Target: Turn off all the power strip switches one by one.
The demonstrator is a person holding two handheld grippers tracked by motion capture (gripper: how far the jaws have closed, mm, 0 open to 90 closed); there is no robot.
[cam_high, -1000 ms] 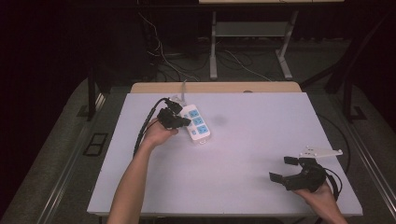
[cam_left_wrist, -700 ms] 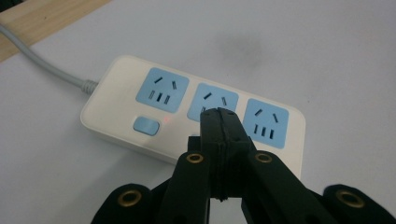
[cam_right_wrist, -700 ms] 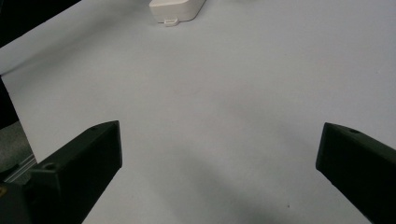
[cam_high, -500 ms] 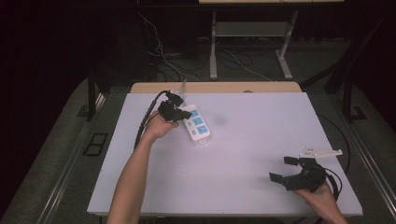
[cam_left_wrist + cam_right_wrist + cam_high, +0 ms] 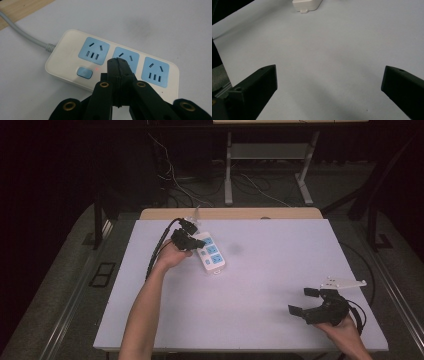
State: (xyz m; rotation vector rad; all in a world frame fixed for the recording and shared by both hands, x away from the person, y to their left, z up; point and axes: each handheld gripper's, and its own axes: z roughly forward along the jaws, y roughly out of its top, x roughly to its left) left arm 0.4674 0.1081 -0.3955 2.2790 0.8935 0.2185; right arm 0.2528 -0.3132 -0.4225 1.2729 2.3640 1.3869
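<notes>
Up at the far left of the table (image 5: 260, 320), the left gripper (image 5: 192, 241) has its jaws pressed fully together, nothing between them. In the left gripper view the closed tips (image 5: 119, 65) hang over the power strip (image 5: 110, 62), at the near edge of its middle socket (image 5: 126, 58) and just beside the small red light (image 5: 97, 69); whether they touch the casing cannot be told. The blue switch (image 5: 84, 73) sits a little to their left, apart from them. The strip lies flat on the white tabletop, running diagonally in the high view (image 5: 210, 254), with its grey cord (image 5: 22, 33) leading off toward the table's wooden back edge.

The right gripper (image 5: 304, 301) is at the near right corner, well apart from the strip. Its jaws stand wide, and the right gripper view shows bare tabletop between them, with one end of the strip (image 5: 307, 5) far off at the top. It holds and touches nothing.
</notes>
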